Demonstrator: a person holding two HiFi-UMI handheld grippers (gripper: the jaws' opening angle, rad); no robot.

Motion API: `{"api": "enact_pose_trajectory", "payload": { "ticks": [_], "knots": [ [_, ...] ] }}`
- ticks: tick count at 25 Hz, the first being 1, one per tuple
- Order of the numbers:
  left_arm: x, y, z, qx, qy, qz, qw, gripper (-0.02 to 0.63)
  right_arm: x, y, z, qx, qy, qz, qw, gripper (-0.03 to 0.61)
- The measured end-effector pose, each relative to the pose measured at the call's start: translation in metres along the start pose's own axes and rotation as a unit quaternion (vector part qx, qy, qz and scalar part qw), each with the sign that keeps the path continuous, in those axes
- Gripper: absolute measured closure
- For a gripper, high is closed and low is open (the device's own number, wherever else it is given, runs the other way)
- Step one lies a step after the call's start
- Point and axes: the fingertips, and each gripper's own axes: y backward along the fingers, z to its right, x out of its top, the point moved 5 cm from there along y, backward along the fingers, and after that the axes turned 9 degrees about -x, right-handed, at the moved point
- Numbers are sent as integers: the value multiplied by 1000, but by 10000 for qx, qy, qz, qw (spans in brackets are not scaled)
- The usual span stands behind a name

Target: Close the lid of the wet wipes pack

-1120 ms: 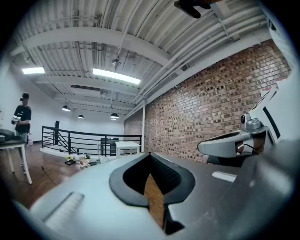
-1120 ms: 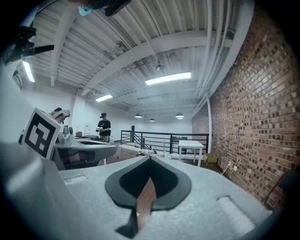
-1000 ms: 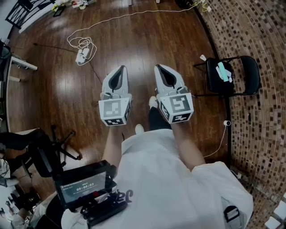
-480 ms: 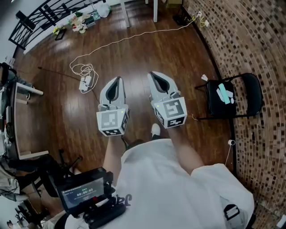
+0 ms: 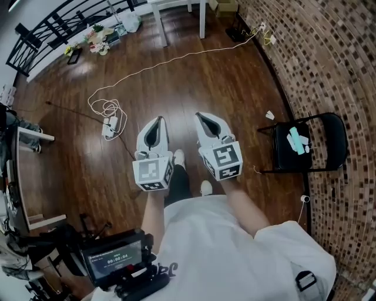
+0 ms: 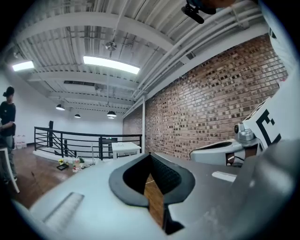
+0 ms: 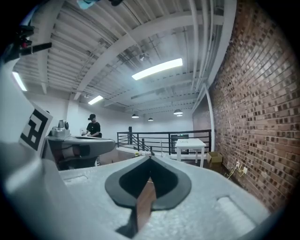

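Note:
A pale green and white pack (image 5: pixel 298 141), likely the wet wipes, lies on the seat of a black folding chair (image 5: pixel 320 126) at the right by the brick wall; its lid is too small to make out. Both grippers are held side by side, level, above the wooden floor, well to the left of the chair. My left gripper (image 5: pixel 156 120) (image 6: pixel 150 154) is shut with nothing in it. My right gripper (image 5: pixel 200 116) (image 7: pixel 150 158) is shut and empty too. Neither gripper view shows the pack.
A white cable and power strip (image 5: pixel 110 124) lie on the floor ahead left. A white table (image 5: pixel 176 6) stands at the far end by a black railing (image 5: pixel 53 26). A desk edge (image 5: pixel 26 136) is at the left, a person in black (image 7: pixel 93 125) beyond it.
The person has walked forward: the floor, cable and chair slid down the head view and the white table came into sight. Both grippers stayed shut and side by side.

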Motion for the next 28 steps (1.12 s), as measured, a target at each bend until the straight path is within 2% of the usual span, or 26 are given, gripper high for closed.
{"api": "enact_pose_trajectory", "payload": {
  "ticks": [5,11,15,17,23,28],
  "knots": [
    [1,-66,-55,-190,-19,-76,9998,598,5,-87,14,-16,100,-259,9996,588],
    [31,-115,-173,92,-35,168,9998,598,56,-205,-14,94,345,21,9994,587],
    [42,-147,-224,269,-75,319,9991,598,70,-253,-15,-104,461,49,9989,588],
    [43,-166,-240,372,61,359,9986,598,69,-273,-12,-130,446,-50,9989,588],
    [30,-235,-259,31,225,167,9996,598,67,-337,16,-172,321,-218,9991,588],
    [26,-308,-292,173,210,89,9996,598,72,-414,59,-71,284,-148,9995,587]
  ]
}}
